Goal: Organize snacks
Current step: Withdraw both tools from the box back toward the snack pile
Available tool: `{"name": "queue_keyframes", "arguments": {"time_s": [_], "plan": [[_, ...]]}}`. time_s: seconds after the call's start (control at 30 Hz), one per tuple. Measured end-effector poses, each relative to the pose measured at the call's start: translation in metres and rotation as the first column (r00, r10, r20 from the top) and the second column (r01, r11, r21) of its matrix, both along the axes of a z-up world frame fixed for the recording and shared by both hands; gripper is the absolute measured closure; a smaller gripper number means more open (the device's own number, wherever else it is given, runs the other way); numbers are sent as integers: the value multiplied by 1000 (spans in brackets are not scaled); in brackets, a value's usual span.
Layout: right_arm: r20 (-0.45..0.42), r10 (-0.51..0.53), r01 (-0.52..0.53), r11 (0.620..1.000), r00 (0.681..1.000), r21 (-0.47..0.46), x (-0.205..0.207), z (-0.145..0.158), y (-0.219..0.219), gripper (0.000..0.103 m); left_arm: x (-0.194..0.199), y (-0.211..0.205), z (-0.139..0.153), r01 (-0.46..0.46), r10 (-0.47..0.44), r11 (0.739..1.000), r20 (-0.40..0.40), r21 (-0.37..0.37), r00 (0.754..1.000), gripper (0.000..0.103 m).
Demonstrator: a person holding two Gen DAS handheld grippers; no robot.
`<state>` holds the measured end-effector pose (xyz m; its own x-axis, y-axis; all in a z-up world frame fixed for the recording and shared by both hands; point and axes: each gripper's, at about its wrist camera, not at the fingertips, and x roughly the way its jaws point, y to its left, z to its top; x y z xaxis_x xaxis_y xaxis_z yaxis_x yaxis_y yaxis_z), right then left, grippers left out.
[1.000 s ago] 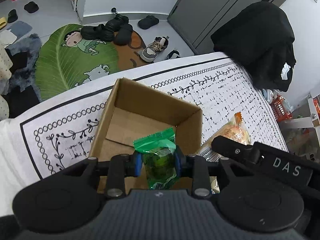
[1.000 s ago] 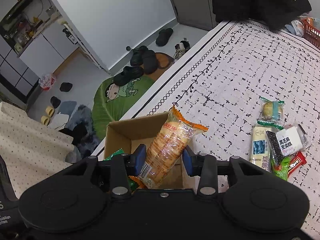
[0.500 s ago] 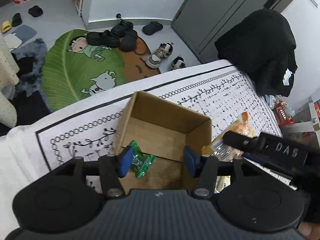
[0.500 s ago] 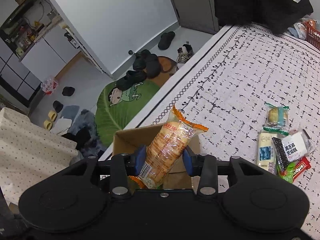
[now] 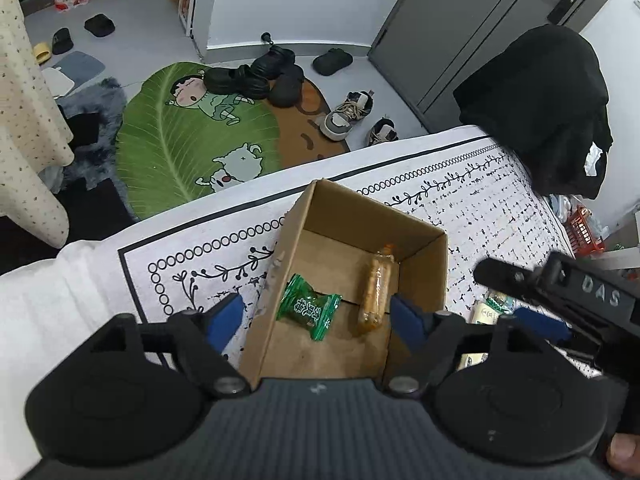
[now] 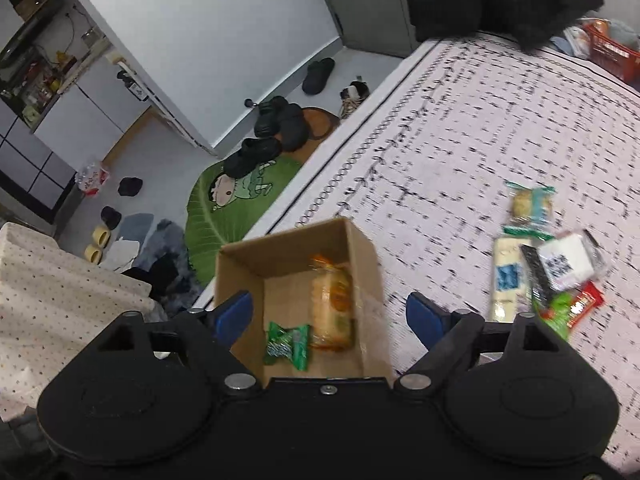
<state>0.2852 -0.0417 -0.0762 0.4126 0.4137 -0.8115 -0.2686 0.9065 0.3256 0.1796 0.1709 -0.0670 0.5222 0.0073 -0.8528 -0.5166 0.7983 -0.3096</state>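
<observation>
An open cardboard box (image 5: 420, 256) (image 6: 364, 256) stands on the patterned cloth near its edge. Inside it lie a green candy packet (image 5: 309, 307) (image 6: 289, 344) and an orange snack packet (image 5: 375, 290) (image 6: 334, 308), side by side on the box floor. Above the box, my left gripper (image 5: 316, 320) hangs with its jaws opening and nothing between them. My right gripper (image 6: 332, 318) also hangs over the box, jaws opening, empty. A pile of several wrapped snacks (image 6: 540, 264) lies on the cloth to the right of the box.
The other gripper's black body (image 5: 560, 292) reaches in at the right of the left wrist view. A black garment (image 5: 540, 108) lies at the cloth's far corner, with a red basket (image 6: 612, 54) beyond. Past the cloth's edge are a green rug (image 5: 180, 140) and shoes (image 5: 256, 76).
Both grippers have let go: the green packet and then the orange packet dropped into the box. Both sets of jaws have spread wide, and the left gripper has risen.
</observation>
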Motion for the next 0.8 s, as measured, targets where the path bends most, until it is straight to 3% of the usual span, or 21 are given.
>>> {"name": "queue_keyframes", "arguments": {"time_s": [0.1, 0.3, 0.4, 0.5, 0.6, 0.8], "plan": [[3, -23, 23, 1000, 1000, -11, -7, 1, -18, 12, -1, -7, 3, 8, -8, 1000, -1, 27, 1000, 19], [34, -68, 68, 997, 997, -25, -20, 4, -55, 11, -6, -28, 11, 25, -26, 998, 18, 60, 999, 8], [7, -92, 93, 996, 996, -16, -25, 8, -75, 11, -7, -40, 13, 45, -48, 997, 32, 69, 998, 0], [27, -108, 108, 994, 994, 31, -35, 15, -94, 8, -10, -51, 18, 70, -75, 993, 42, 93, 996, 0], [58, -101, 102, 994, 993, -23, -42, 16, -100, 7, -13, -64, 21, 85, -90, 990, 40, 114, 995, 0], [51, -86, 87, 996, 995, -7, -49, 8, -112, 7, -18, -90, 25, 125, -132, 986, 50, 112, 990, 0]]}}
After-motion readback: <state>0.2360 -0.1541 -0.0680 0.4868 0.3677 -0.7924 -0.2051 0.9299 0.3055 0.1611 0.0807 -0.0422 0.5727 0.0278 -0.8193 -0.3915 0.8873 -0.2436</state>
